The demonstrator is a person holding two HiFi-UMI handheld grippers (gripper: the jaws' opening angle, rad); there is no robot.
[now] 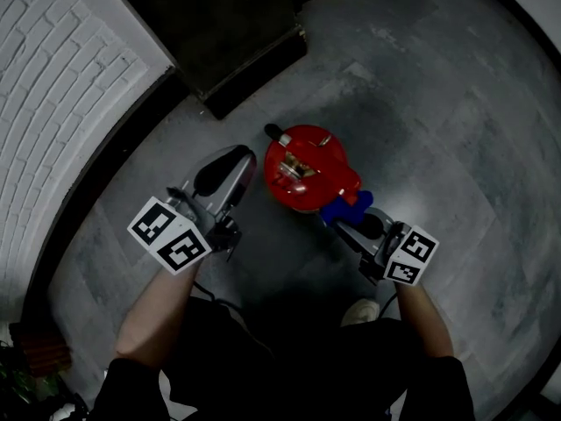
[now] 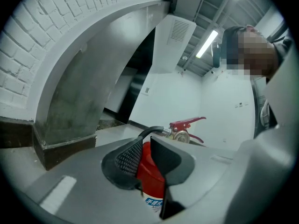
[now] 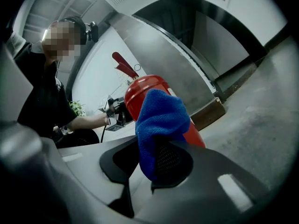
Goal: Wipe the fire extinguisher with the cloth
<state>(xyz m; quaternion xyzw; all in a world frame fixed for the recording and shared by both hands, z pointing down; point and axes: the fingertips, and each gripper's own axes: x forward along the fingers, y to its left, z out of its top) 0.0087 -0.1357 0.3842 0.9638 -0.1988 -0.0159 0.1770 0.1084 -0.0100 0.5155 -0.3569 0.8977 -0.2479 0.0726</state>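
Standing mid-frame on the floor, the fire extinguisher has the blue cloth, pinched in the right tongs, at its side for wiping. Left tongs sit beside it, slightly parted and empty.

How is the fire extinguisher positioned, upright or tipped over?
Upright. The head view looks straight down on the fire extinguisher; the left gripper view shows its handle uppermost.

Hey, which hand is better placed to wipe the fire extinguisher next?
Right. The right gripper pinches the blue cloth beside the red fire extinguisher; the left gripper, nearby, has nothing in its fingers.
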